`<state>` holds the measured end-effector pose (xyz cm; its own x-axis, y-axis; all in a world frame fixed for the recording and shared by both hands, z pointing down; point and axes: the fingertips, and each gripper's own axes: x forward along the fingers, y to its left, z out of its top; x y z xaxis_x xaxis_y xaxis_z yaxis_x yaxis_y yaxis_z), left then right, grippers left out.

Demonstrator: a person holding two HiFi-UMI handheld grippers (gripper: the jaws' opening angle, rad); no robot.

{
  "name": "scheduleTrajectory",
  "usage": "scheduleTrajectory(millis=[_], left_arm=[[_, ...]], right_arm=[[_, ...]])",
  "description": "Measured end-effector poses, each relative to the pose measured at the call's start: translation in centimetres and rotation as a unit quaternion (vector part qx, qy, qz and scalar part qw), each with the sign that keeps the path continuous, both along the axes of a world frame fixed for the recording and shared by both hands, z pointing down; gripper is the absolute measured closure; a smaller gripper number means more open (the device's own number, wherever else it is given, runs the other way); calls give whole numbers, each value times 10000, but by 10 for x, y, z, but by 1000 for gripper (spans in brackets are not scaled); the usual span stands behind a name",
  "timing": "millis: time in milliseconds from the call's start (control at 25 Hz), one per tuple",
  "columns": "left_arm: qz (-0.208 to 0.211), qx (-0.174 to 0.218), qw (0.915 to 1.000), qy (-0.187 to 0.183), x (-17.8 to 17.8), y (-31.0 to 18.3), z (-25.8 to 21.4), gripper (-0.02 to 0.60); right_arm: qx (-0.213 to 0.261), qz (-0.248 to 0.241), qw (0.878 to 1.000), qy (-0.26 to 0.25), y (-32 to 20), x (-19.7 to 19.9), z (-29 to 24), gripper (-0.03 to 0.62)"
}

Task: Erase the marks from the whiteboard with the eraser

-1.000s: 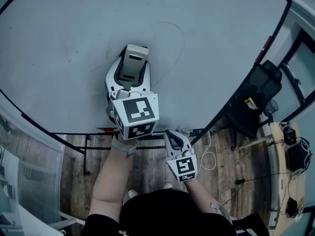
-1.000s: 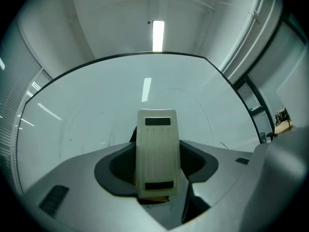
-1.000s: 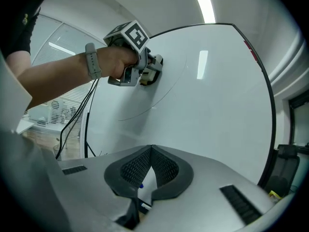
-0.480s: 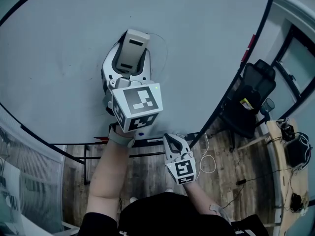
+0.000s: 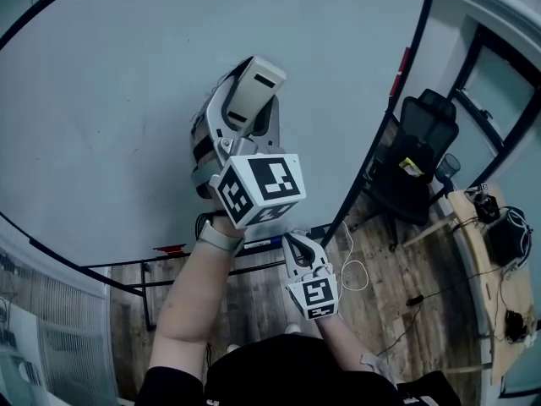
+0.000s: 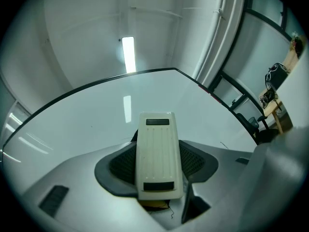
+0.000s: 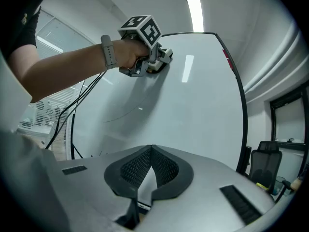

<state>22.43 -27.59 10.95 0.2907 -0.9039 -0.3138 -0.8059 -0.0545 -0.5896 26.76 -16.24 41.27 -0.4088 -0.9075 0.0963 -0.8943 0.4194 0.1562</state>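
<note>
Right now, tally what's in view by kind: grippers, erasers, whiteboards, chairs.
Grippers: 2 (left gripper, right gripper)
Eraser: 1
Whiteboard: 1
Chair: 1
Total: 5

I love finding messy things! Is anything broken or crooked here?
Nothing stands out. The eraser sits straight in the left gripper, up at the whiteboard. The right gripper is shut and empty. Only a faint curved line shows on the board.
</note>
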Motion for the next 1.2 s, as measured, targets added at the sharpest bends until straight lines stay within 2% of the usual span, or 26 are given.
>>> scheduleTrajectory(millis=[240,560,1040,1200], left_arm=[[96,-167,9992,-346,16,0,41,319],[-25,-490,9958,-777,4,2,116,319],[-287,-1092,9883,-1028,-49,6,209,319],[-430,-1382,9846,-985,-77,8,233,319]], right_arm=[[-77,165,9998,-16,4,5,7,568],[-199,63,9998,18,11,-16,17,568],[-333,-189,9992,116,21,-55,28,568],[-383,-248,9988,149,26,-67,33,568]])
